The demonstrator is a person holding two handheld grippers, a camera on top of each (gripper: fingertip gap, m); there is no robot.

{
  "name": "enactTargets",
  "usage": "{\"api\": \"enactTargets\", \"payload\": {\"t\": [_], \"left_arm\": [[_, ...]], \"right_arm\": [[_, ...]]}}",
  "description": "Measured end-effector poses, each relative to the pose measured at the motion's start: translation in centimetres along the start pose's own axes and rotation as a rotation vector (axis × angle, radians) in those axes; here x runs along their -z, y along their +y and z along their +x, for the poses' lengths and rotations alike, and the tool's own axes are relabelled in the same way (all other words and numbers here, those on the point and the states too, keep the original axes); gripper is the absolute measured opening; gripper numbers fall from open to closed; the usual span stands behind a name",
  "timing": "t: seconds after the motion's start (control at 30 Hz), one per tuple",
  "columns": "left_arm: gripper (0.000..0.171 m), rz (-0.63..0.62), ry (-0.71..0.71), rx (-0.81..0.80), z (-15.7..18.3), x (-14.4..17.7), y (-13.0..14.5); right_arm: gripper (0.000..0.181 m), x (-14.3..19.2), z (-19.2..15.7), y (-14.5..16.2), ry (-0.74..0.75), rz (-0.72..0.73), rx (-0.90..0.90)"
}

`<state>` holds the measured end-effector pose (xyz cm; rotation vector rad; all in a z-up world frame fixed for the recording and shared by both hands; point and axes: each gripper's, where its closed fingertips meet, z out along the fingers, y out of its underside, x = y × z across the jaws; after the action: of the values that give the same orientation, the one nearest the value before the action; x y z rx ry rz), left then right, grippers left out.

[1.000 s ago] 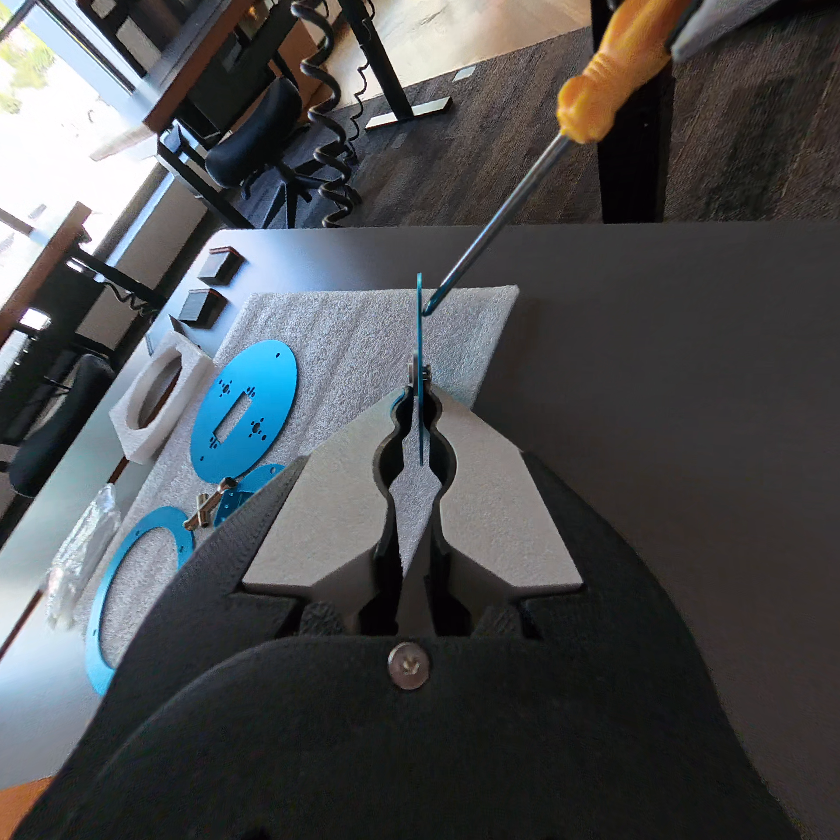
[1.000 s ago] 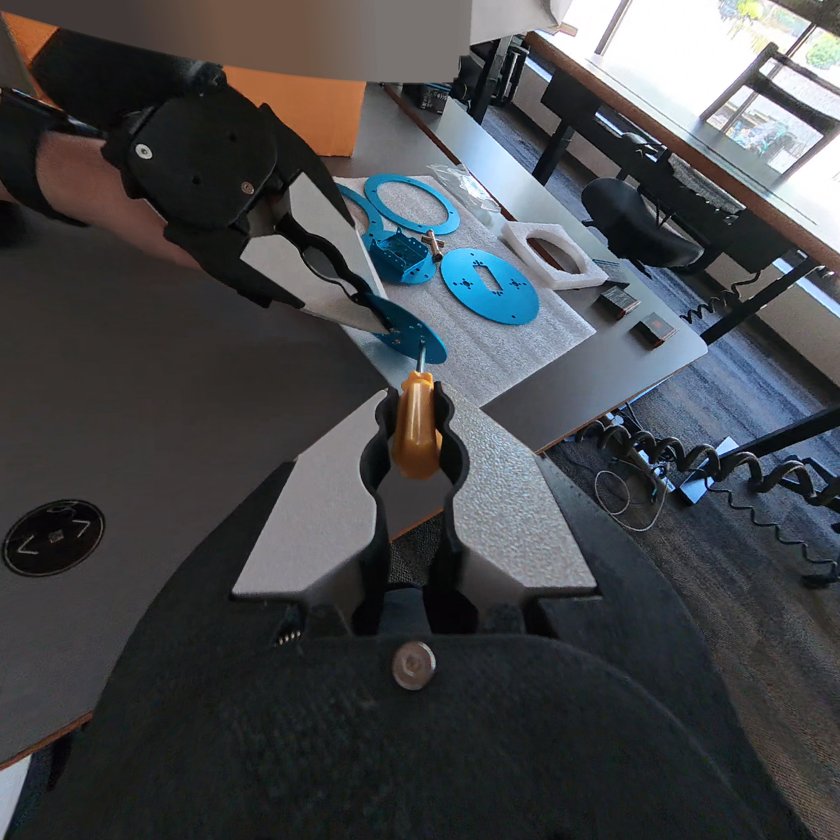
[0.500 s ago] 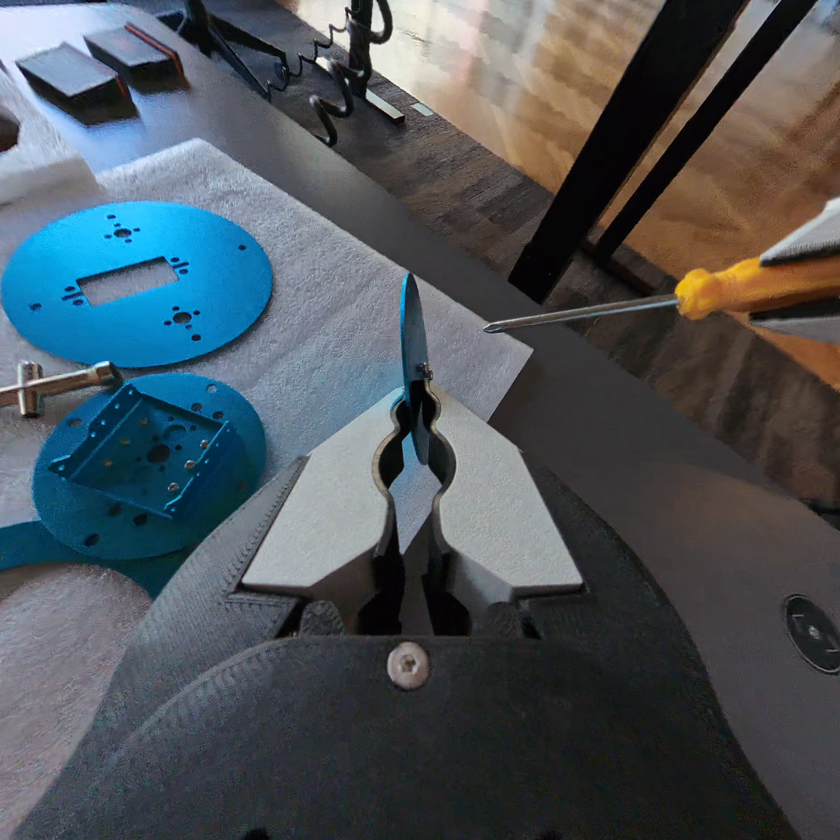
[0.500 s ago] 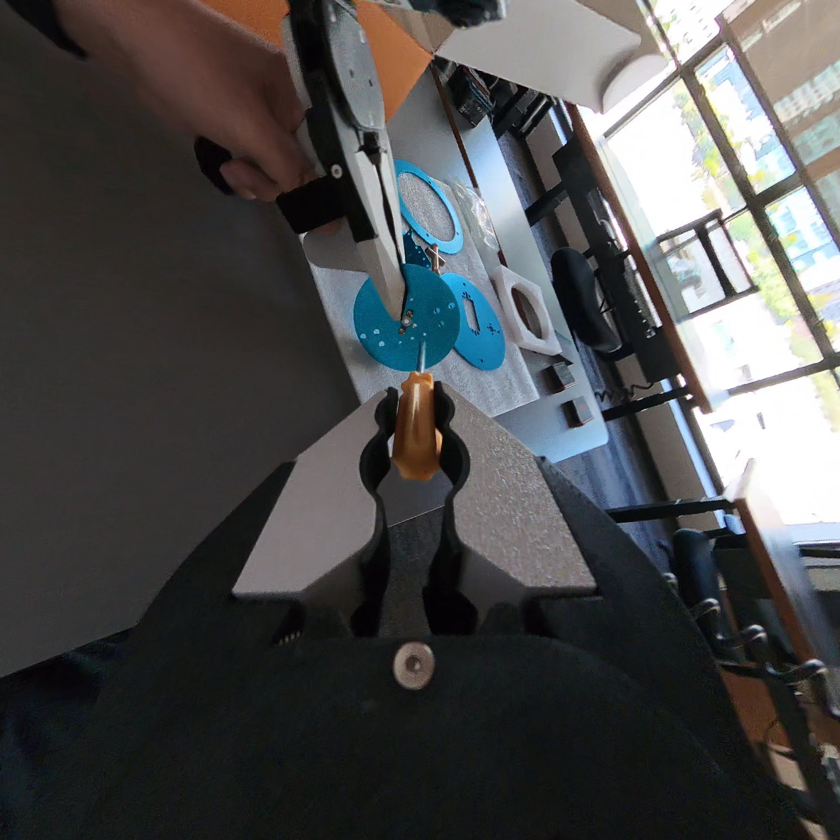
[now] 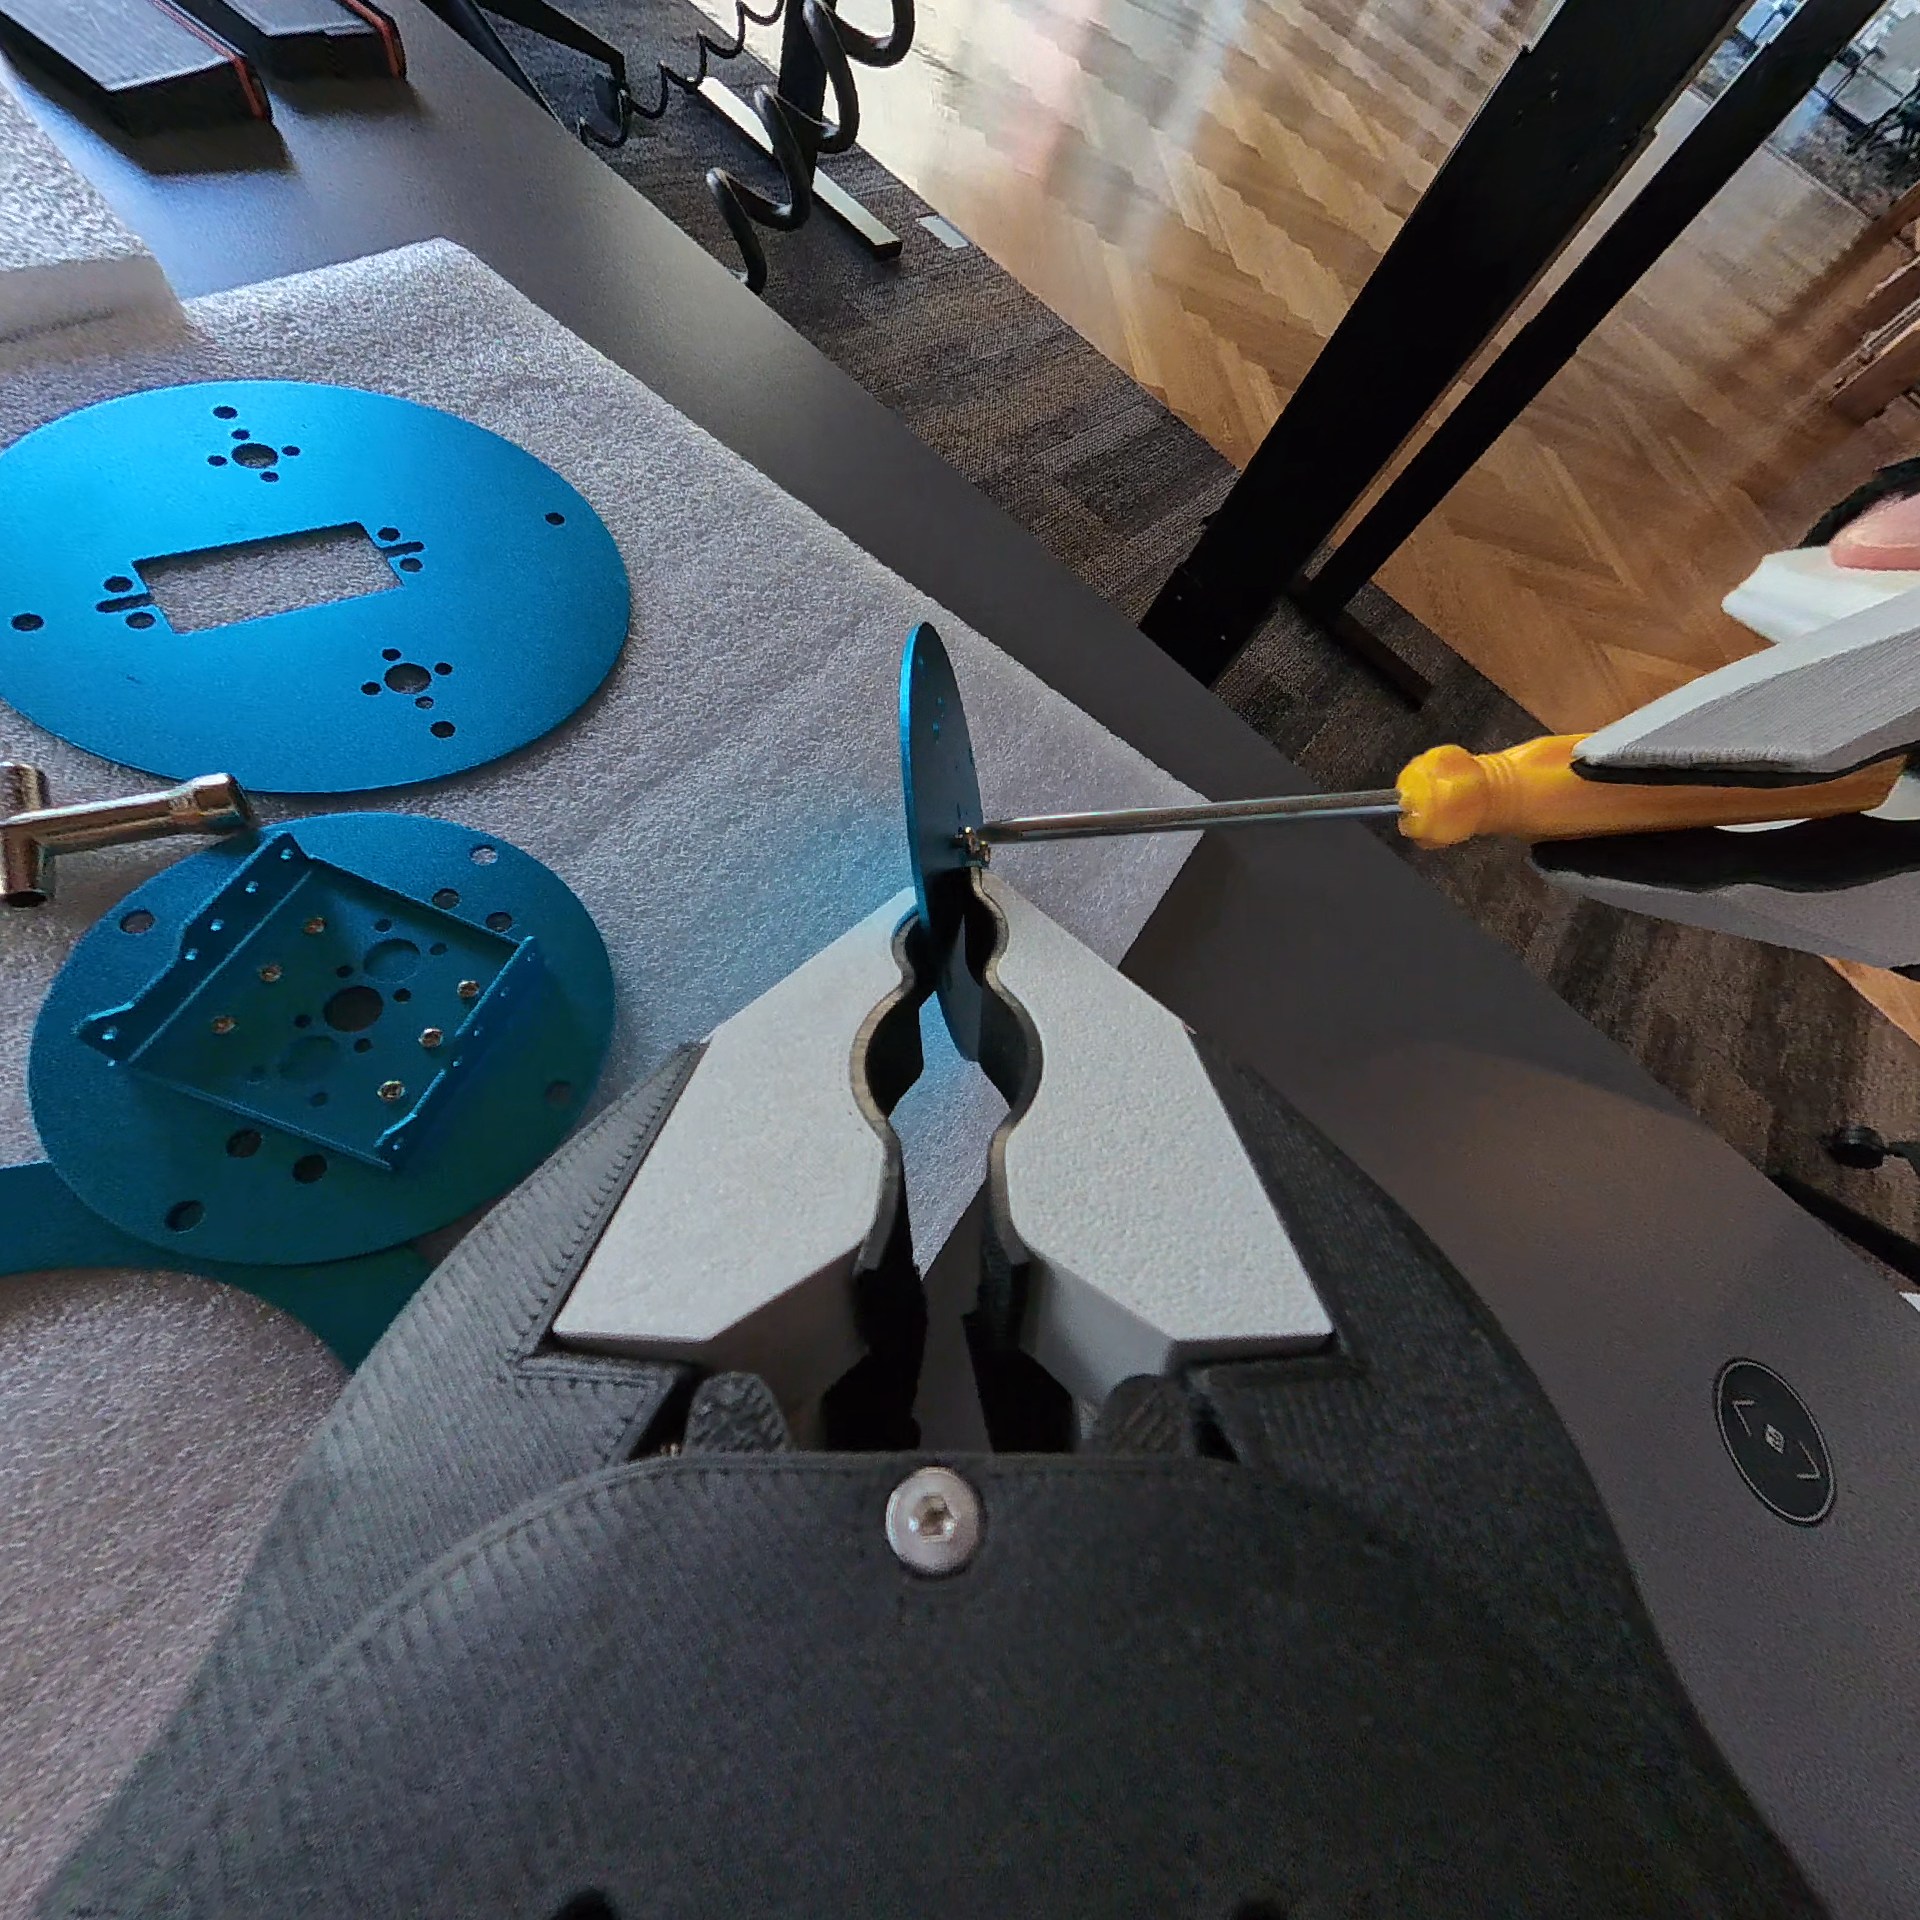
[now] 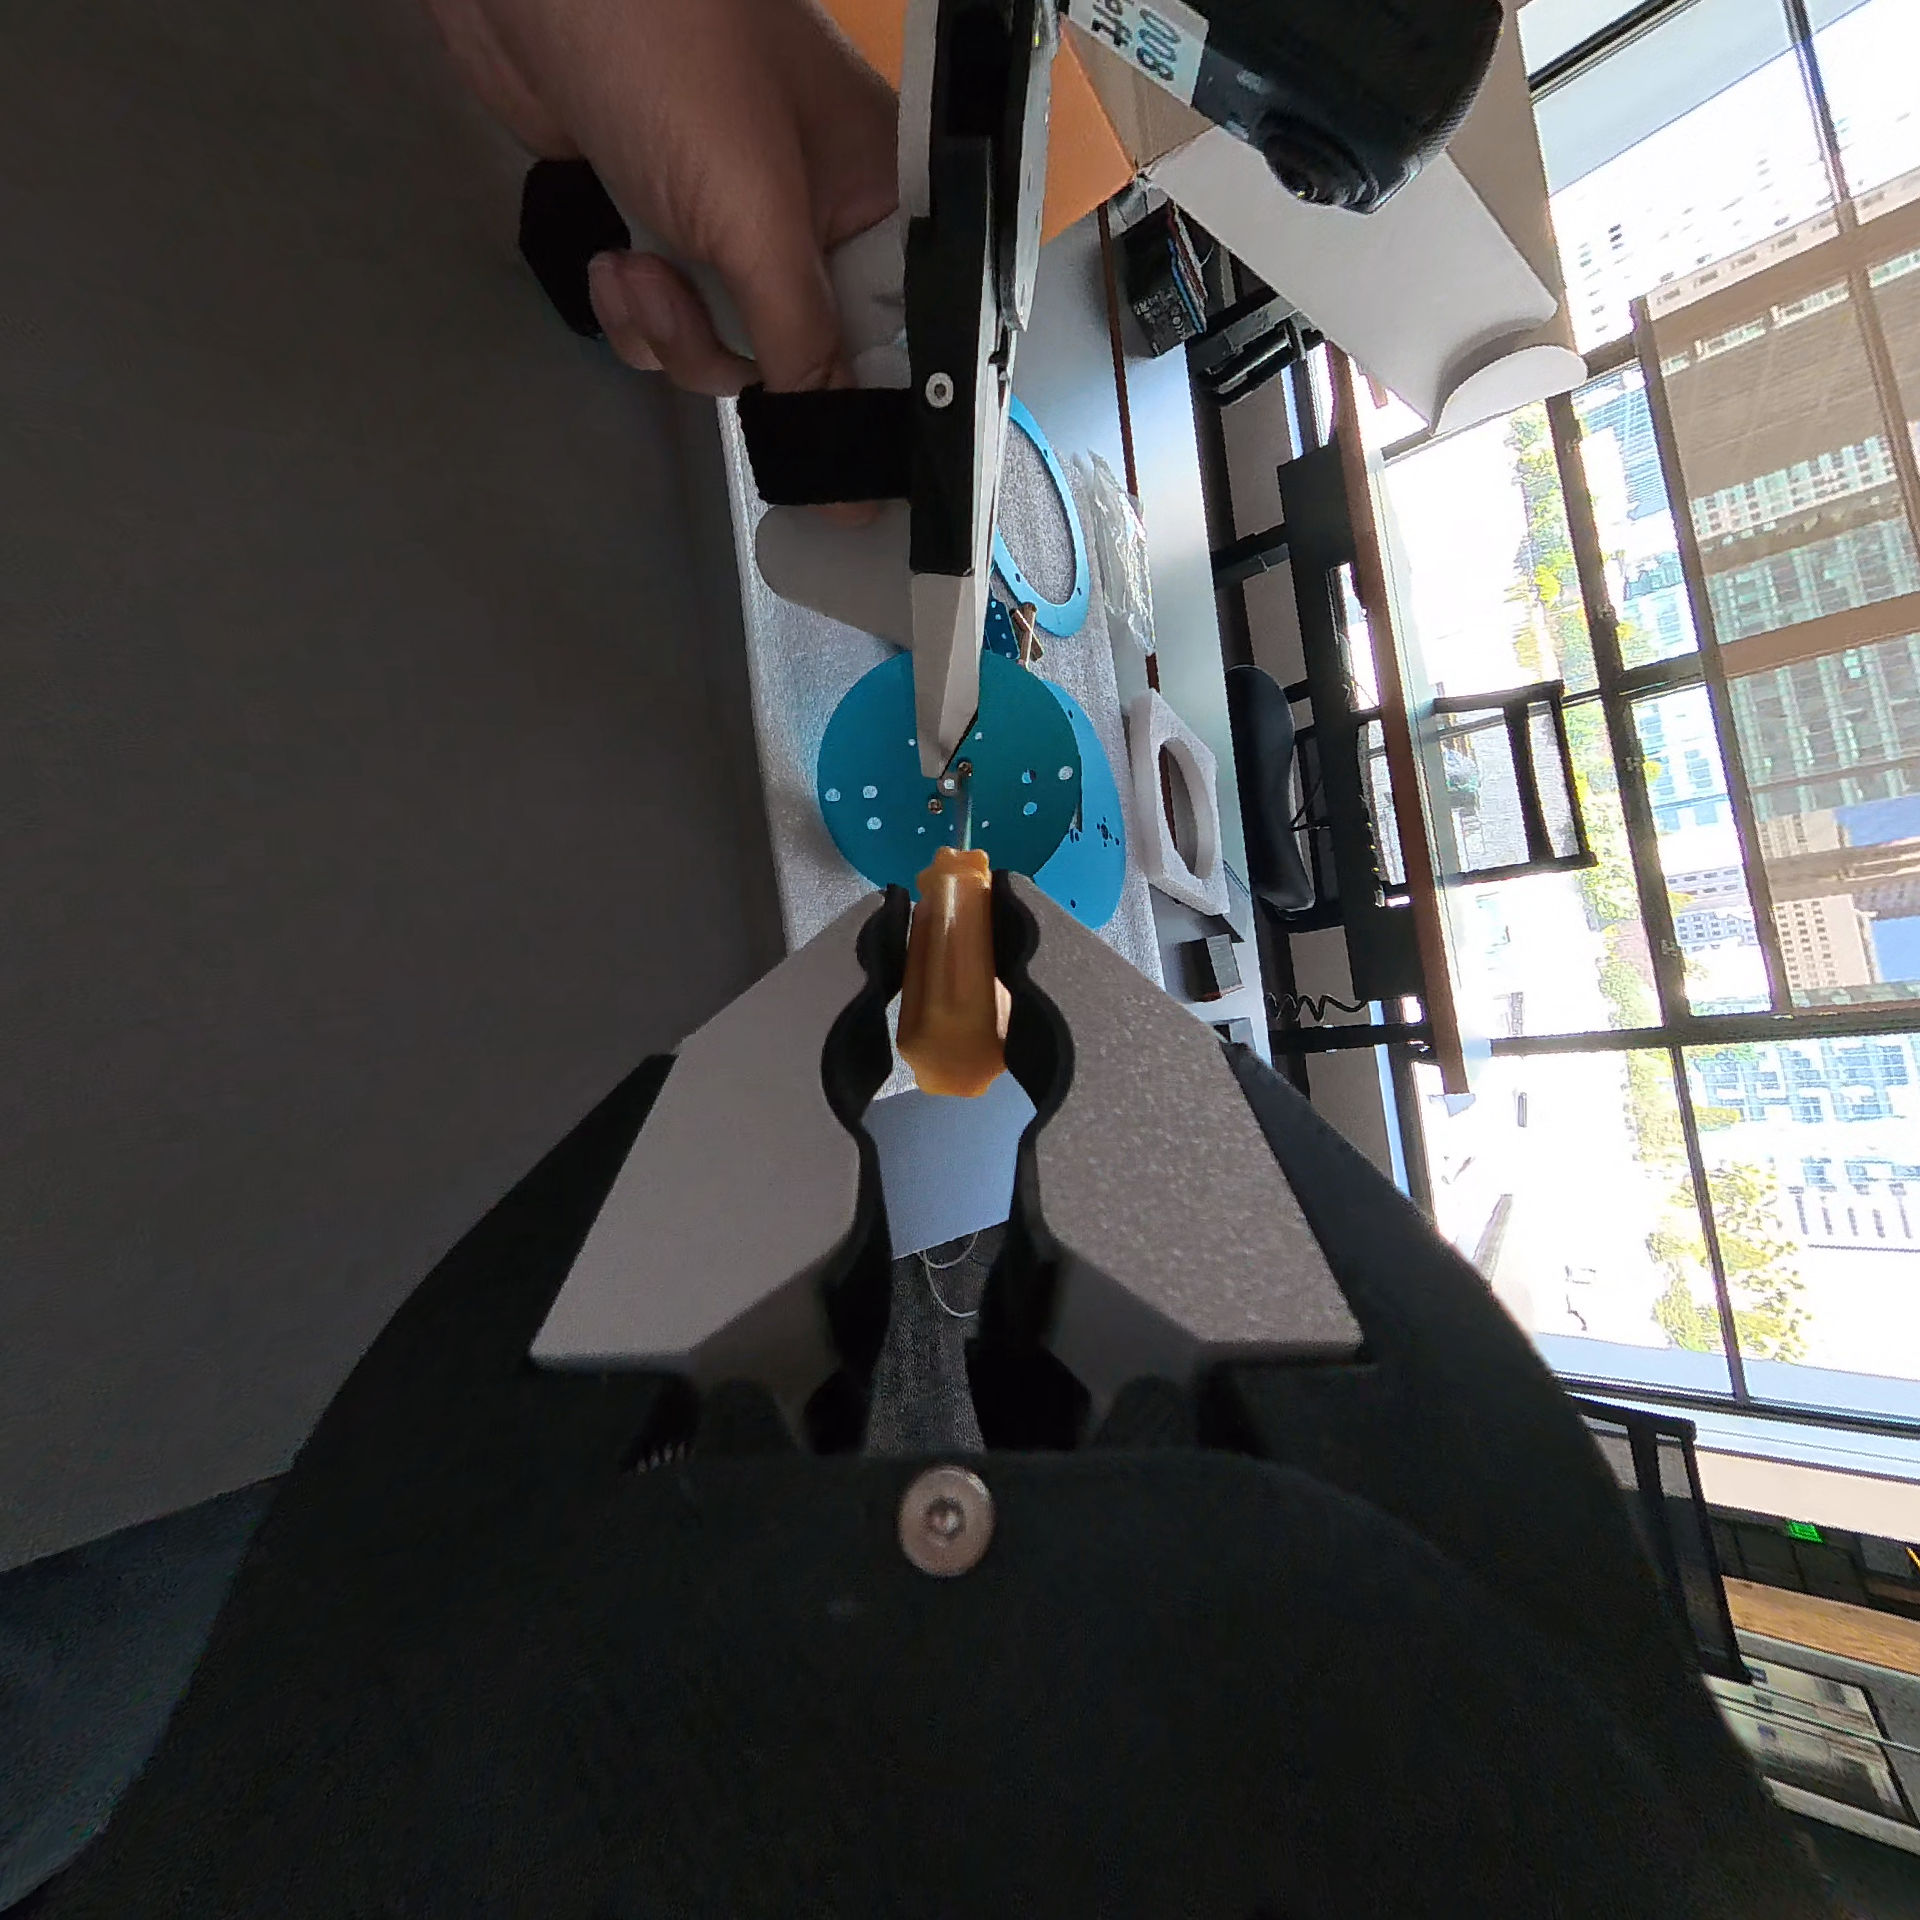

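Observation:
My left gripper is shut on a small blue round plate and holds it on edge above the grey foam mat. My right gripper is shut on the orange handle of a screwdriver. In the left wrist view the screwdriver comes in level from the right, and its tip touches a small screw on the plate just above my fingertips. In the right wrist view the plate faces me, with the left gripper clamped on it from above.
On the mat lie a large blue disc with a rectangular cutout, a blue disc carrying a bracket, a metal socket wrench and a blue ring. A white foam frame and black blocks sit beyond. The table edge runs close by. There is about 10 cm between the tips of the two grippers.
The screwdriver tip moved left from open air onto the screw on the plate. Both views rolled and shifted as the two grippers came closer together.

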<state>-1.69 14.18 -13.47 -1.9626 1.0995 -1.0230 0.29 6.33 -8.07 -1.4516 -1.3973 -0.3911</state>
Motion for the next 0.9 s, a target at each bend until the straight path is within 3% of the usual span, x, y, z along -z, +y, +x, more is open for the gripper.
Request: {"api": "enactTargets", "payload": {"t": [0.57, 0.9], "left_arm": [[0.002, -0.01, -0.012, -0.048, 0.11, 0.02, 0.04], [0.002, -0.042, -0.049, -0.211, 0.51, -0.05, -0.05]], "right_arm": [[0.015, 0.16, -0.33, -0.04, -0.038, -0.02, 0.175], [0.015, 0.65, -0.11, 0.29, -0.139, -0.01, 0.749]]}}
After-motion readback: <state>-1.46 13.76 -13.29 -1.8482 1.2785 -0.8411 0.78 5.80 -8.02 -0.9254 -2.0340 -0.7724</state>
